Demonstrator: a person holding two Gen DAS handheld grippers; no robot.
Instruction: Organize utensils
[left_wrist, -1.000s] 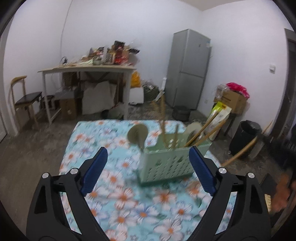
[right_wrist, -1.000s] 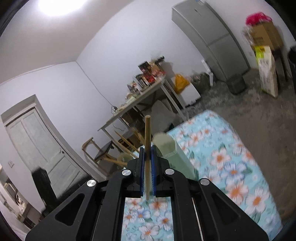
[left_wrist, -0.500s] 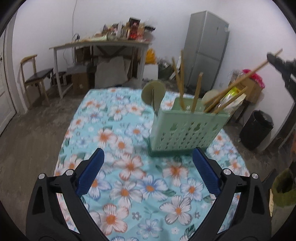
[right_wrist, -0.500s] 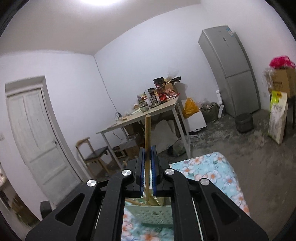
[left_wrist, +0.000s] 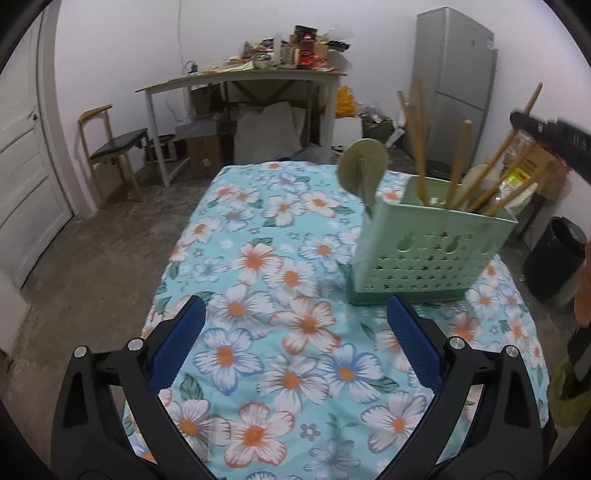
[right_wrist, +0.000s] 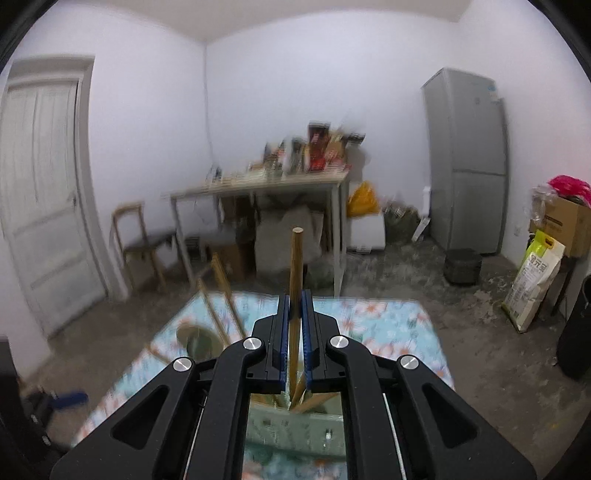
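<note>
Green holder (left_wrist: 432, 251) w/ wooden sticks stands on floral cloth (left_wrist: 280, 288), right of centre | your left gripper (left_wrist: 295, 332) spread wide, nothing btwn pads, hovers over cloth just in front of holder | your right gripper (right_wrist: 294, 332) pressed together, pinching wooden stick (right_wrist: 295, 273) upright above holder

Little is reading clearly here. The yellow-green sack (right_wrist: 535, 280) leaning by the wall is showing large printed characters, too blurred to make out. The fridge (right_wrist: 467, 158) is wearing a small label, also illegible.
</note>
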